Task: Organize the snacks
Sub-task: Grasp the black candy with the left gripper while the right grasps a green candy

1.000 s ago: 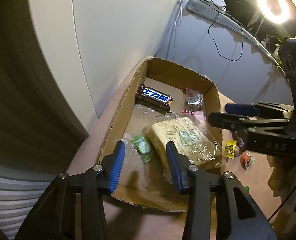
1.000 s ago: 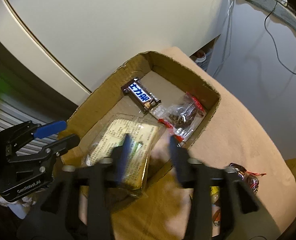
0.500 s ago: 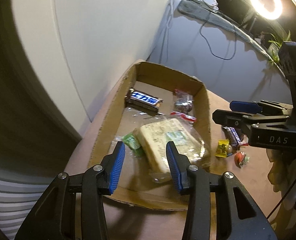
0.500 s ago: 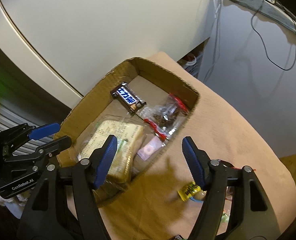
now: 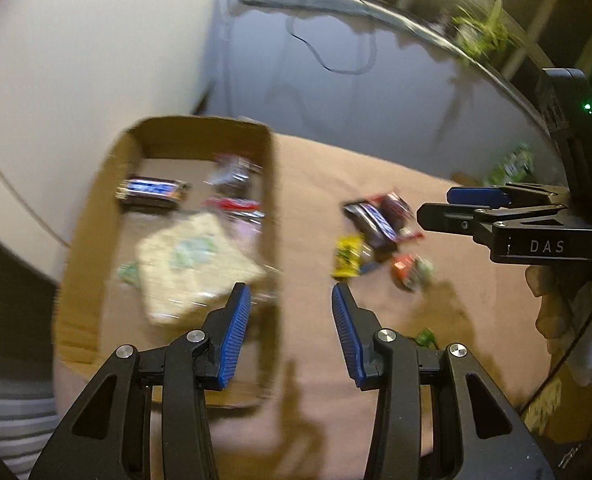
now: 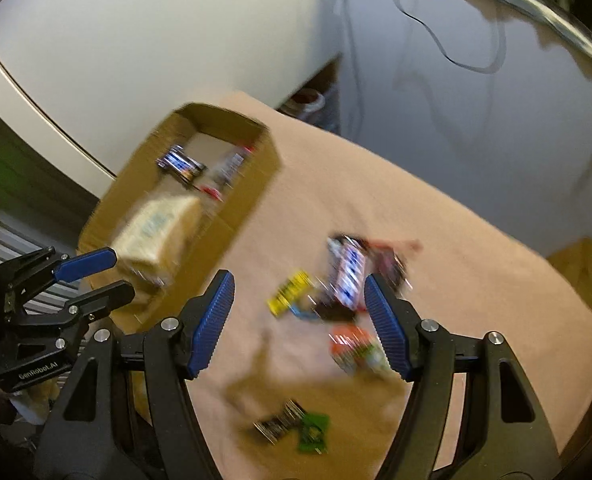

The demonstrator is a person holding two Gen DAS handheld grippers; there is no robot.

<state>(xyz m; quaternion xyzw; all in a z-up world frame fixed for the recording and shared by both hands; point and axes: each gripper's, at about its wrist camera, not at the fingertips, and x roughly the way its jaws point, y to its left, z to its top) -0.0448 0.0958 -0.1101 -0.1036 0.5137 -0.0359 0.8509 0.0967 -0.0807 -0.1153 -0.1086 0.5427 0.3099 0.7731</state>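
On the left stands the cardboard box (image 5: 270,184), and inside it I see a blue chocolate bar (image 5: 152,192), a big pale packet (image 5: 192,264) and a small clear bag (image 5: 232,176). My left gripper (image 5: 292,334) hangs over the right wall of the box, jaws about half open, and it holds nothing. To the right, on the pink cloth (image 6: 435,216), the loose snacks lie well apart from the box: a yellow candy (image 6: 290,292), a second blue bar (image 6: 349,276), an orange candy (image 6: 355,350) and, nearer to me, a green candy (image 6: 313,432). My right gripper (image 6: 299,324) is above this group, jaws wide open and empty. The pictures are blurred, so I think I should first steady my hand, choose one snack only, maybe the blue bar, bring the fingers down on both of its long sides, and close gently.
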